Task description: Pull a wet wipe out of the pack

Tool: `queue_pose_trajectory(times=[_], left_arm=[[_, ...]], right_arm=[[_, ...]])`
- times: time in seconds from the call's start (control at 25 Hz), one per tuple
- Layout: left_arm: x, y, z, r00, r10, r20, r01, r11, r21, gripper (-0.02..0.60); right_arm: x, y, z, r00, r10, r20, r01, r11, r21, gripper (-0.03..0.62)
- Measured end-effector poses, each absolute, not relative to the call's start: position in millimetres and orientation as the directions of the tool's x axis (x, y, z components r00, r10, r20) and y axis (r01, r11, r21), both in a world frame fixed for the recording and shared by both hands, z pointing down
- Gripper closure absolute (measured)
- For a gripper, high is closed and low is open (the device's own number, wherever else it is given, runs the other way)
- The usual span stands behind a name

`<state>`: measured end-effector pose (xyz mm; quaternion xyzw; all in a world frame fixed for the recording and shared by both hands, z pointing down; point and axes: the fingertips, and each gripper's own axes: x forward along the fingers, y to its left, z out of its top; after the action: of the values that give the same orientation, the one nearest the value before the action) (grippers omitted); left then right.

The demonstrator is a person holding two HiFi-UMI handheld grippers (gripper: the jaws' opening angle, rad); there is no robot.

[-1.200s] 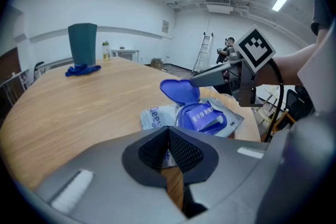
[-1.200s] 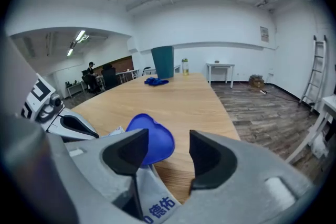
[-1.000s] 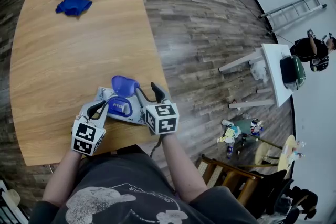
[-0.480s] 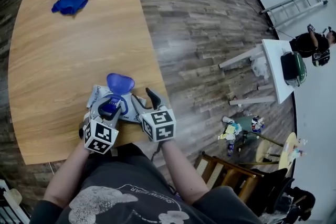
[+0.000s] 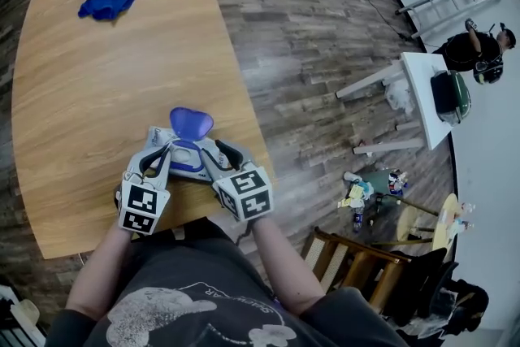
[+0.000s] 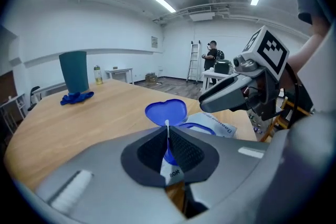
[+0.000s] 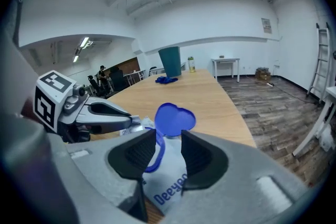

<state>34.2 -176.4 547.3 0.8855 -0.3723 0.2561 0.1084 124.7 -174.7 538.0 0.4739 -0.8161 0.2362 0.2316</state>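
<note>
Wipe pack with "Deeye" lettering

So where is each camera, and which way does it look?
Head view: on the person's head, facing steeply down at the light wooden table; arms, dark T-shirt, left gripper and right gripper show.
Left gripper view: on the left gripper, looking along jaws that have just been closing and pinch a thin white sliver.
Right gripper view: on the right gripper; its jaws have just been closing but stand apart above the white wipes pack.
Shared: both gripper views show the blue heart-shaped lid and the opposite gripper.
</note>
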Motion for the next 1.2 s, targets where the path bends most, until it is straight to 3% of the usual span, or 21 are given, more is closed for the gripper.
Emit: queue_pose_trajectory(times=[0.28, 0.68, 1.2], left_arm=[[22.3, -175.9, 569.3, 0.591, -0.565, 0.575, -0.691, -0.723, 0.001, 0.55], [26.5, -180.7, 575.8, 0.618, -0.536, 0.575, -0.673, -0.739, 0.033, 0.548], [25.3, -177.4, 578.8, 0.62, -0.536, 0.573, -0.685, -0.726, 0.061, 0.549]], right_arm=[[66.3, -154.3, 550.4, -0.469, -0.537, 0.702, -0.813, 0.572, -0.106, 0.47], [62.8, -161.5, 581.8, -0.381, -0.458, 0.803, -0.823, 0.564, -0.068, 0.47], [56.6, -158.8, 584.7, -0.357, -0.461, 0.813, -0.791, 0.612, 0.0, 0.47]])
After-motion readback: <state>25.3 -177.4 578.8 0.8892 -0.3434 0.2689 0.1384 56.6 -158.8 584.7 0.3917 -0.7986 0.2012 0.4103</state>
